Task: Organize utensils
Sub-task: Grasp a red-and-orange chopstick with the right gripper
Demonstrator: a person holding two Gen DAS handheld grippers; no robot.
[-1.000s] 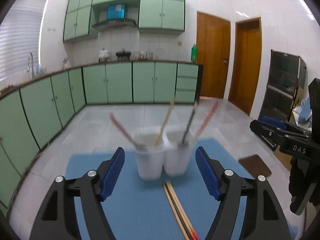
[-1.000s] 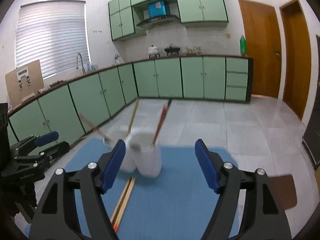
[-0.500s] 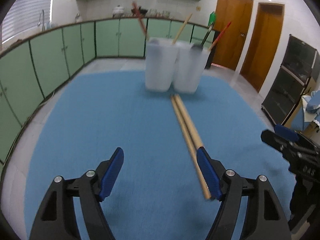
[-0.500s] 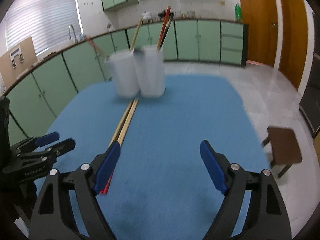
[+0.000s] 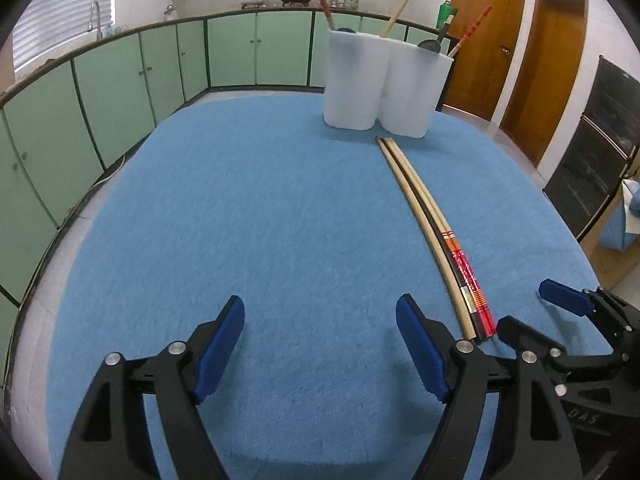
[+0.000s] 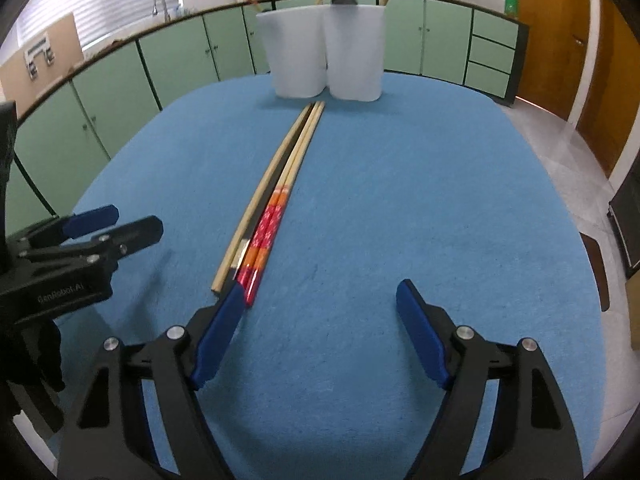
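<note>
Several long chopsticks (image 5: 430, 216) lie side by side on the blue mat (image 5: 260, 220), some plain wood, some with red patterned ends; they also show in the right wrist view (image 6: 280, 192). Two white holders (image 5: 384, 88) stand together at the far edge with several utensils upright in them, also seen in the right wrist view (image 6: 324, 56). My left gripper (image 5: 320, 320) is open and empty, low over the mat, left of the chopsticks' near ends. My right gripper (image 6: 320, 304) is open and empty, its left finger (image 6: 224, 316) close to the red ends.
The mat covers a table with rounded edges. Green kitchen cabinets (image 5: 120, 80) run behind and to the left. Wooden doors (image 5: 488, 40) and a dark oven unit (image 5: 596, 152) stand to the right. A small brown stool (image 6: 596, 264) stands on the floor at the right.
Both grippers have dropped from high above the holders and drawn back towards the near end of the mat. They now sit low beside the chopsticks' near ends. Both stayed open.
</note>
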